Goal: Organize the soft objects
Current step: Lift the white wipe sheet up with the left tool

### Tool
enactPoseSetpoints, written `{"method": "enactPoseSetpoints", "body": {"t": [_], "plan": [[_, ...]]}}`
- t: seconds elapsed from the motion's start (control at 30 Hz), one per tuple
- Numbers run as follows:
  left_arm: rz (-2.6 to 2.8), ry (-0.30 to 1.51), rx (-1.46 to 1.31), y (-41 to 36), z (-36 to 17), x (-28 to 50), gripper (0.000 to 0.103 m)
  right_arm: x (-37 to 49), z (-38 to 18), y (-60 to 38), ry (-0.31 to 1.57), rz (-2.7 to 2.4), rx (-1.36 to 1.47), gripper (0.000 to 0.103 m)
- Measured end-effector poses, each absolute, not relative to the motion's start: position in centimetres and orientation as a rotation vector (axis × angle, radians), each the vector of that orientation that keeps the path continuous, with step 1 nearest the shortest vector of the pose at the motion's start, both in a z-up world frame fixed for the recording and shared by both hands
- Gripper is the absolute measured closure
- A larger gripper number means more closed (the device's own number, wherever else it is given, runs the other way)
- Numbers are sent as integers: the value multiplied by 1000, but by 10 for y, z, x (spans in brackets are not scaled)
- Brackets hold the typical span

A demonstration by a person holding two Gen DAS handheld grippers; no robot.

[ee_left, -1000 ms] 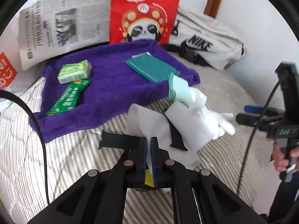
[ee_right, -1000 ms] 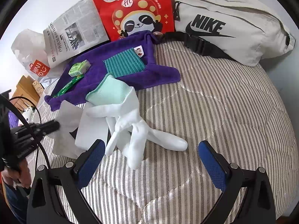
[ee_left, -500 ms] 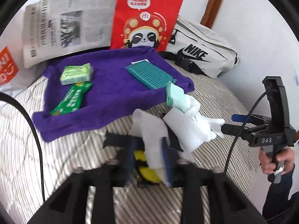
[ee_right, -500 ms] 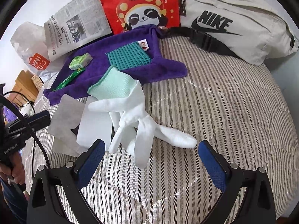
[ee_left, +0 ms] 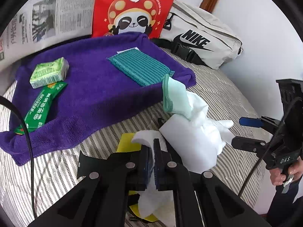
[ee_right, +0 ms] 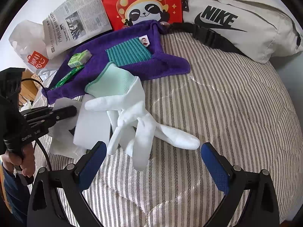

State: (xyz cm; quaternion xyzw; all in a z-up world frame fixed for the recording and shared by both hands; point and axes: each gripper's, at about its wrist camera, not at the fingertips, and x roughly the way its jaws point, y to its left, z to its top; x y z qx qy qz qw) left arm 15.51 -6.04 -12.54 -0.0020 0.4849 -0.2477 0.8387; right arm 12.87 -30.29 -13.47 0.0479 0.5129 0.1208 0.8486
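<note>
the left gripper point(ee_left: 153, 147) is clamped tight on a thin white tissue point(ee_left: 145, 139) lying on the striped bed point(ee_right: 227, 104), just beside the white glove point(ee_right: 140, 124). the right gripper point(ee_right: 150, 162) hangs wide open and empty over the glove's fingertips, near the purple towel point(ee_left: 90, 94)

Counts: 1 purple towel point(ee_left: 90, 94), w/ 1 teal ribbed cloth point(ee_left: 140, 68), 1 pale green tissue pack point(ee_left: 49, 71) and 1 long green packet point(ee_left: 41, 106) on it. 1 white glove w/ mint cuff point(ee_right: 132, 113). 2 white sheets: 1 thin tissue point(ee_left: 149, 141), 1 folded white piece point(ee_right: 90, 130). 1 yellow item point(ee_left: 128, 143), only partly seen. 1 newspaper point(ee_right: 75, 22), 1 red panda bag point(ee_right: 140, 1), 1 white plastic bag point(ee_right: 30, 43), 1 grey waist bag point(ee_right: 236, 17). 2 tools: left tool point(ee_left: 153, 157), right tool point(ee_right: 151, 162).
</note>
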Motion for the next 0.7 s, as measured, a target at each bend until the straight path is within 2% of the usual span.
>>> {"method": "enactPoseSetpoints", "body": {"t": [0.7], "plan": [[-415, 809, -110, 19, -40, 91, 99, 115, -122, -280, 1063, 285, 57, 4]]}}
